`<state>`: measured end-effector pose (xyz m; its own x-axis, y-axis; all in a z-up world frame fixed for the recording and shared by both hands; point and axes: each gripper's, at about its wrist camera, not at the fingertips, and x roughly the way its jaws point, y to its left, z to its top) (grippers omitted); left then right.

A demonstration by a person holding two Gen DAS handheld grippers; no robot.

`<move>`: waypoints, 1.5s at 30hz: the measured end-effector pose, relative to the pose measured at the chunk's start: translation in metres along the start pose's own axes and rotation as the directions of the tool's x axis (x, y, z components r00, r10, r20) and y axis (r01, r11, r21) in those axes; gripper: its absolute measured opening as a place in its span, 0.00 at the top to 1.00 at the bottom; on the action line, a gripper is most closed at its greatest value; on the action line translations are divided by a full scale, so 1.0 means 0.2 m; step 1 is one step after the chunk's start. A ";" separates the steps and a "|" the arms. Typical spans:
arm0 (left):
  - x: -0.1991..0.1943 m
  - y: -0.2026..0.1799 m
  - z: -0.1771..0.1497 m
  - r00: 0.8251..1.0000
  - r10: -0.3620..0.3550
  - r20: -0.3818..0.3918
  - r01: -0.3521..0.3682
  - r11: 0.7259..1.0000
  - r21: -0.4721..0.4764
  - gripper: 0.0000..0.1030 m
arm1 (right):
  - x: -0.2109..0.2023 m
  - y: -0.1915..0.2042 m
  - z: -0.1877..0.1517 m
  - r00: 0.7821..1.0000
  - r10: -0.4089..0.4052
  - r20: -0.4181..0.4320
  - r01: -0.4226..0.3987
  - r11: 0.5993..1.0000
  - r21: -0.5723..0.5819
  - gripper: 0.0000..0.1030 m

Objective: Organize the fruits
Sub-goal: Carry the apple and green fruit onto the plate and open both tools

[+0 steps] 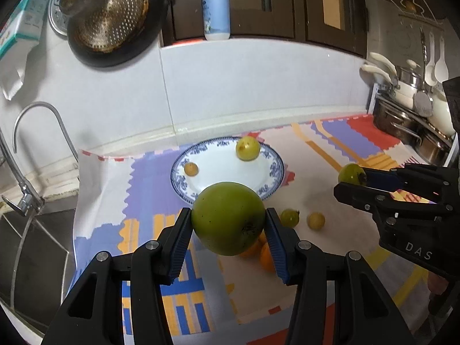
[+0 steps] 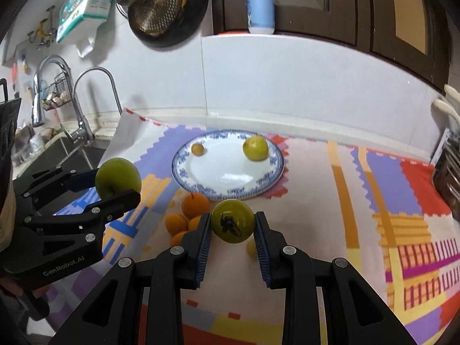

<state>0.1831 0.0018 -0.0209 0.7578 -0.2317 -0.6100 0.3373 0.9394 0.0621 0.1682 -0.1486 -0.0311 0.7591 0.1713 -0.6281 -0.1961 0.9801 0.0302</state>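
Note:
My left gripper (image 1: 228,224) is shut on a large green apple (image 1: 228,221), held above the patterned mat in front of the plate; it also shows in the right wrist view (image 2: 118,179). My right gripper (image 2: 233,225) is shut on a smaller green fruit with a dark stem (image 2: 233,220), also seen in the left wrist view (image 1: 351,174). The blue-rimmed white plate (image 1: 267,187) (image 2: 184,172) holds a yellow-green fruit (image 1: 247,148) (image 2: 255,147) and a small yellow fruit (image 1: 191,169) (image 2: 197,148).
Several oranges (image 2: 195,205) lie on the mat before the plate. A small green fruit (image 1: 289,218) and a small yellow one (image 1: 315,220) lie to the right. A sink with faucet (image 1: 26,155) is at left. Pots (image 1: 402,120) stand at right.

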 end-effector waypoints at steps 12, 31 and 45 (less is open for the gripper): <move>0.08 0.02 0.17 0.999 0.031 0.031 -0.031 0.999 -0.021 0.52 | 0.07 -0.06 0.19 0.998 0.040 0.051 -0.039 0.999 -0.034 0.70; 0.50 0.13 0.31 0.998 0.043 -0.055 -0.046 0.998 -0.039 0.52 | 0.54 -0.16 0.38 0.995 0.092 -0.048 -0.095 0.994 -0.057 0.70; 0.87 0.20 0.23 0.979 0.015 -0.206 -0.032 0.996 -0.079 0.52 | 0.89 -0.19 0.37 0.978 0.113 -0.173 -0.125 0.990 -0.063 0.70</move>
<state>0.3548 -0.0131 -0.0879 0.6319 -0.1603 -0.7583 0.2674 0.9634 0.0192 0.3561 -0.1482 -0.0871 0.6131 0.2606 -0.7458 -0.3284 0.9427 0.0593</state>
